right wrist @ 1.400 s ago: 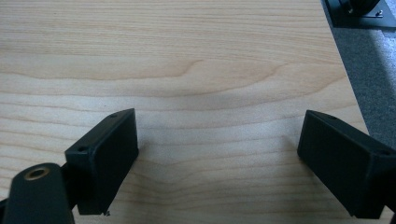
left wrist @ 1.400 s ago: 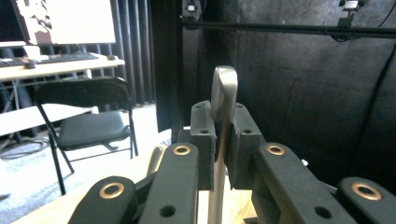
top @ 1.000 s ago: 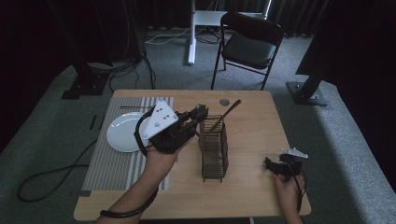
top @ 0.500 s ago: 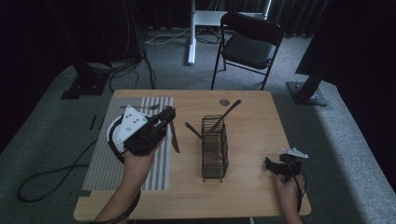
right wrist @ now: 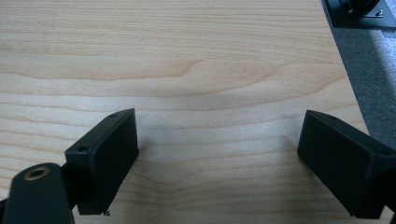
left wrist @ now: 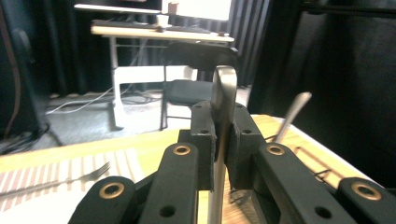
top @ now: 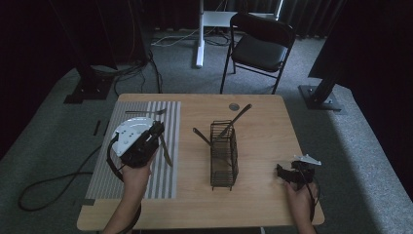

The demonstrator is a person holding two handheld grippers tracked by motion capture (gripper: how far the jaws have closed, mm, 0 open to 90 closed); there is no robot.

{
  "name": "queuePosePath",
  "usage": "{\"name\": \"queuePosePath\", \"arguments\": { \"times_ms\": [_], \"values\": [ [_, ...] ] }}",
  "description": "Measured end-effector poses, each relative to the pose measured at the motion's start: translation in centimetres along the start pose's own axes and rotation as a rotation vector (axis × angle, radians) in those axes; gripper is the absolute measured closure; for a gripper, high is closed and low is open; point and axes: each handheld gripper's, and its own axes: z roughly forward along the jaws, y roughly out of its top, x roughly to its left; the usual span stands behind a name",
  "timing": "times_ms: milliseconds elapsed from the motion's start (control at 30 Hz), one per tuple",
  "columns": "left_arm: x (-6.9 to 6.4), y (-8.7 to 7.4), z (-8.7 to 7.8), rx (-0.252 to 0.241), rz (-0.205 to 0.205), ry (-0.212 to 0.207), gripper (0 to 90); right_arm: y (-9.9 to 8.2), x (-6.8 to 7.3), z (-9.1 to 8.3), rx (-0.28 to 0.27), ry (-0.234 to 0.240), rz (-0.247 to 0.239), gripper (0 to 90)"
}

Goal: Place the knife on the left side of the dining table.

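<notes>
- Left gripper [top: 157, 132] clamps a knife [top: 165, 152] over the striped mat [top: 168, 117], left of the wire basket [top: 224, 156].
- Right gripper [top: 282, 171] rests wide, holding nothing, on the table [top: 263, 122].

Wire basket [top: 223, 155] blocks table [top: 263, 122] centre; bare wood right of it.

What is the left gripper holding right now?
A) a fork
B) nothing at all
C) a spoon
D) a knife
D: the left gripper has its jaws shut on a flat metal knife, whose blade sticks out past the gripper over the striped placemat in the high view; the fork lies on the mat.
</notes>
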Motion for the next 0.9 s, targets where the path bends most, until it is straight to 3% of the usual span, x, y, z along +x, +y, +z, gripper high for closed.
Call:
{"name": "queuePosePath", "arguments": {
  "times_ms": [167,300,433,733,900],
  "values": [
    [0.8,-1.5,0.9,0.018,-0.027,0.022,83.4,0.0,0.0,0.0,0.0,0.0,0.0,11.8],
    [1.8,-3.3,1.9,0.046,-0.078,0.028,83.4,0.0,0.0,0.0,0.001,0.0,-0.001,11.8],
    [2.2,-4.2,2.4,0.055,-0.095,0.037,83.4,0.0,0.0,0.0,0.001,0.0,-0.001,11.8],
    [2.3,-5.5,3.0,0.065,-0.105,0.044,83.4,0.0,0.0,0.0,0.001,-0.001,-0.001,11.8],
    [2.6,-5.7,2.2,0.064,-0.107,0.053,83.3,0.0,0.0,0.0,0.002,-0.001,-0.001,11.8]
  ]
}}
